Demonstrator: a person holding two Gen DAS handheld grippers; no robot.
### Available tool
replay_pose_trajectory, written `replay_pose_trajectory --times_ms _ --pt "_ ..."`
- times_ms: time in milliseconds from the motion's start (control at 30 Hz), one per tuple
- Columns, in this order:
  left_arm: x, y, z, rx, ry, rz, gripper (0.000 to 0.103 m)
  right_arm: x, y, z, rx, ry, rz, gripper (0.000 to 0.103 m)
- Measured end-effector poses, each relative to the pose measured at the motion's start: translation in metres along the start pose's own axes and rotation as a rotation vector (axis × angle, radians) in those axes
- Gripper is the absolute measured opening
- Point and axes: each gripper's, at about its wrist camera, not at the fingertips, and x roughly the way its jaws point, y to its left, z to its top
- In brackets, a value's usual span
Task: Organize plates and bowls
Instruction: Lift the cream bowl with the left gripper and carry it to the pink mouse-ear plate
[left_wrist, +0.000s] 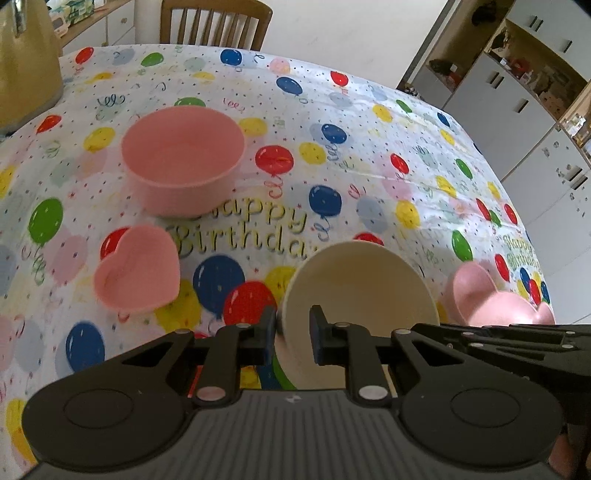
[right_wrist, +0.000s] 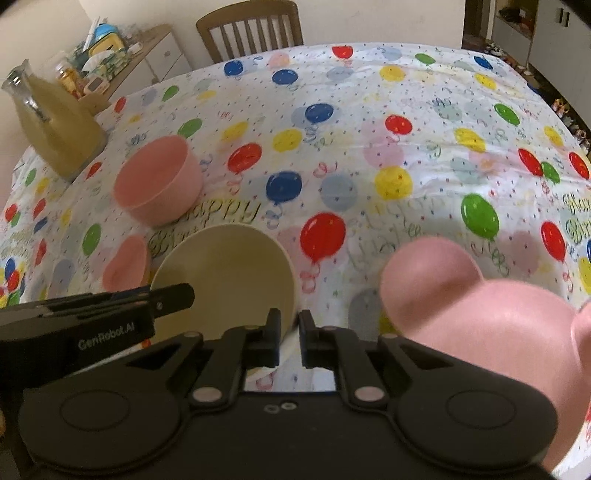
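The left gripper (left_wrist: 293, 332) has its fingers closed on the near-left wall of the cream bowl (left_wrist: 364, 291), one finger outside and one inside the rim. The right gripper (right_wrist: 288, 338) pinches the same bowl (right_wrist: 225, 273) on its opposite wall, its fingers (right_wrist: 271, 341) nearly together around the thin rim. The bowl is tilted, round and matte, and whether it touches the surface cannot be told.

Only the right wrist view shows the left gripper's printed body and, far left, a glass carafe (right_wrist: 55, 122) of cloudy yellow liquid. It also shows the pink eared dish (right_wrist: 491, 317) large and close, just right of the cream bowl; in the left view only its edge (left_wrist: 495, 299) peeks out. The left view shows the heart shape of the small pink dish (left_wrist: 138, 271) clearly. Beyond stands a round, straight-walled pink bowl (left_wrist: 183, 158). The surface (left_wrist: 369, 122) wears a glossy balloon-print cloth.
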Motion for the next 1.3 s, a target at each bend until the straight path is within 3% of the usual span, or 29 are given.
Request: replay_pose_trajectory --times_ms 567,1300 --pt "-0.027 -0.012 -0.060 -0.034 0.062 0.049 0.019 -0.018 -0.003 -0.052 -0.015 0.091 0.037 0.009" --pt "-0.023 -0.013 -0.072 -0.034 0.082 0.075 0.019 -0.014 -0.004 -0.063 -0.009 0.116 0.047 0.012"
